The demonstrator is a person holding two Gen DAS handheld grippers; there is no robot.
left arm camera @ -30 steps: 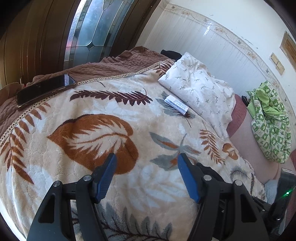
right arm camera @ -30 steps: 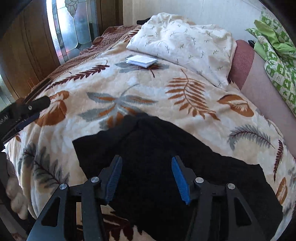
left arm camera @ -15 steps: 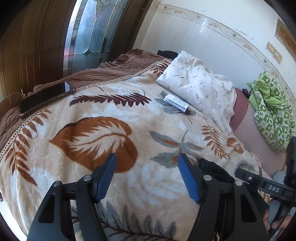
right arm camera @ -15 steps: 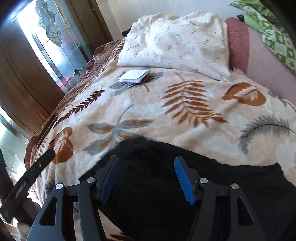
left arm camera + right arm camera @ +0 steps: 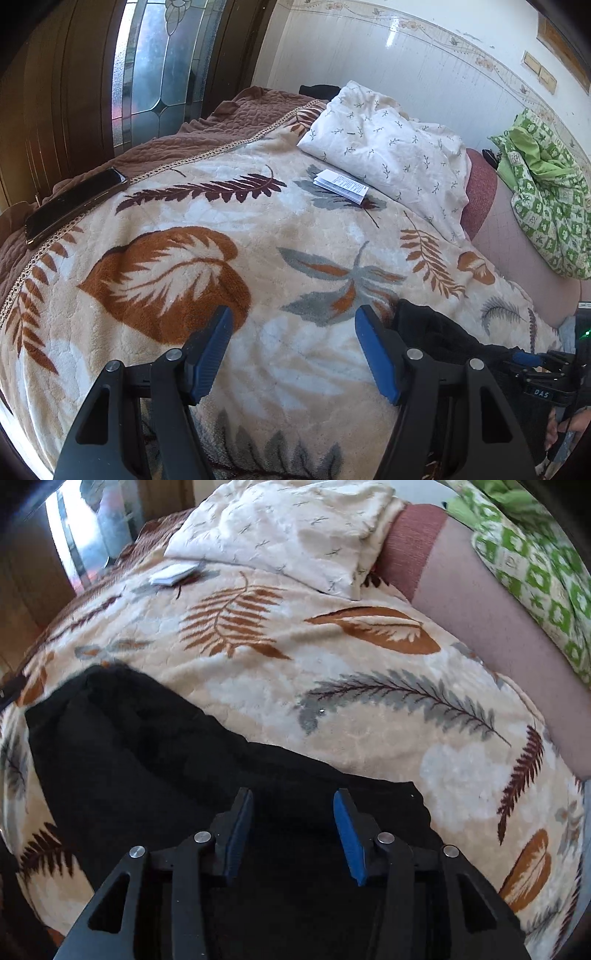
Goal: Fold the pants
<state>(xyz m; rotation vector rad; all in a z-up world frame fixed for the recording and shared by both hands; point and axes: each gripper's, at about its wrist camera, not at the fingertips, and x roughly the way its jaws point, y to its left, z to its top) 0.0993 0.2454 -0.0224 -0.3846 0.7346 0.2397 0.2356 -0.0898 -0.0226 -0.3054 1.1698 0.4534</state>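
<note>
The black, soft-knit pants (image 5: 155,760) lie spread flat on the plush cream blanket with brown and grey leaf print (image 5: 369,716) that covers the bed, at its near edge. The right tongs (image 5: 293,825) sit low over the dark cloth with the blue pads partly apart and nothing pinched between them; whether the tips touch the fabric cannot be told. The left tongs (image 5: 293,354) hover over bare blanket with a wide gap, empty, and a corner of the pants (image 5: 428,325) lies just beside their right finger.

The step in hand looks like taking hold for a fold, which appears not yet begun. To do it well, the right tongs should probably bite the far hem near the corner (image 5: 413,790), catching every layer, while the left tongs shift over to the corner beside them so both ends lift together and the crease runs straight.

There is open blanket beyond the pants for carrying the cloth across. Farther off lie a small white folded leaflet (image 5: 341,182) and a white sprig-print pillow (image 5: 388,147), both well apart from the pants. A black phone (image 5: 74,206) rests on the brown quilted border at the left edge, and a green checked bundle (image 5: 546,192) sits at the right.
</note>
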